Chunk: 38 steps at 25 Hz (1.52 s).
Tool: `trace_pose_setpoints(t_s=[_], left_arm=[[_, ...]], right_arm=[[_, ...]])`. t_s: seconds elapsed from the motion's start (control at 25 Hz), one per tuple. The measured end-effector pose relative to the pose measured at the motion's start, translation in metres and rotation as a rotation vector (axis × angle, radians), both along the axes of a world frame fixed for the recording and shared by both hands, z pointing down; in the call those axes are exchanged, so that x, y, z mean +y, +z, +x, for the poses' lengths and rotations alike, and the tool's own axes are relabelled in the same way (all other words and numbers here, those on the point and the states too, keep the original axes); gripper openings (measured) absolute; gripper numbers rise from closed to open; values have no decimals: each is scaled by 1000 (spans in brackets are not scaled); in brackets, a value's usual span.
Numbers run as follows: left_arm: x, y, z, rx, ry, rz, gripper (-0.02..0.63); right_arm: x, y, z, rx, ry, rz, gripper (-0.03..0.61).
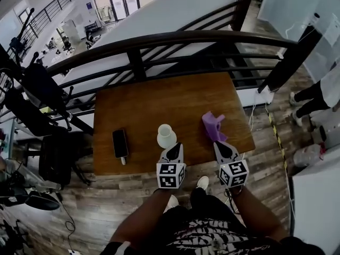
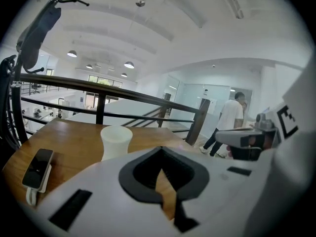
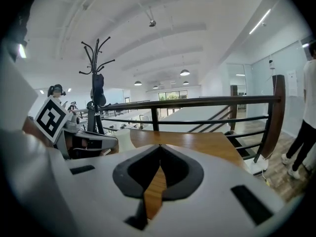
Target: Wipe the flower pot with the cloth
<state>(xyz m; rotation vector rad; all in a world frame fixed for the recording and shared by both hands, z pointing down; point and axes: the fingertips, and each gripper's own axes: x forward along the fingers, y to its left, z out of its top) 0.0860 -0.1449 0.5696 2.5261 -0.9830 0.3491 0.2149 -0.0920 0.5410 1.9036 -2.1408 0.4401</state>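
A small white flower pot (image 1: 166,136) stands upright near the front of the wooden table (image 1: 170,102). A crumpled purple cloth (image 1: 213,125) lies to its right. My left gripper (image 1: 176,145) hovers at the table's front edge, just right of the pot and apart from it, jaws shut and empty. My right gripper (image 1: 219,144) is shut and empty too, its tip just short of the cloth. In the left gripper view the pot (image 2: 116,141) stands ahead and left of the shut gripper (image 2: 160,149). The right gripper view shows my shut gripper (image 3: 159,146) over bare wood; the cloth is hidden.
A black phone (image 1: 120,143) with a white cable lies at the table's front left. A dark metal railing (image 1: 159,41) runs behind the table, stairs beyond it. A coat stand and bags (image 1: 37,97) crowd the left. A person (image 1: 319,97) stands at the right.
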Motion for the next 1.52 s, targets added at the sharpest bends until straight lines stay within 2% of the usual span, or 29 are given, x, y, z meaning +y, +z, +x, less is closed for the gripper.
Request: trace_pose_setpoints(t_s=[0.36,0.44,0.64,1.2,1.4,1.52], left_arm=[[-20,10,24,-31,-26,-21,3],[-22,12,28,-38,-27,-25,2],[-21,21,39,-46,-26,-40,3],[-19,40,23,-87,-68,-92,3],[-15,40,33,-102,-53,-92,2],[-13,43,33,-103,-66,-98,2]], right_arm=[[-39,44,52,15,8,-125,2],[-46,59,57,15,-5,-166,74],[-57,97,73,47,-5,-271,89],[-89,179,90,93,-41,-465,137],[-90,204,97,108,-82,-560,133],[-92,211,98,138,-105,-568,61]])
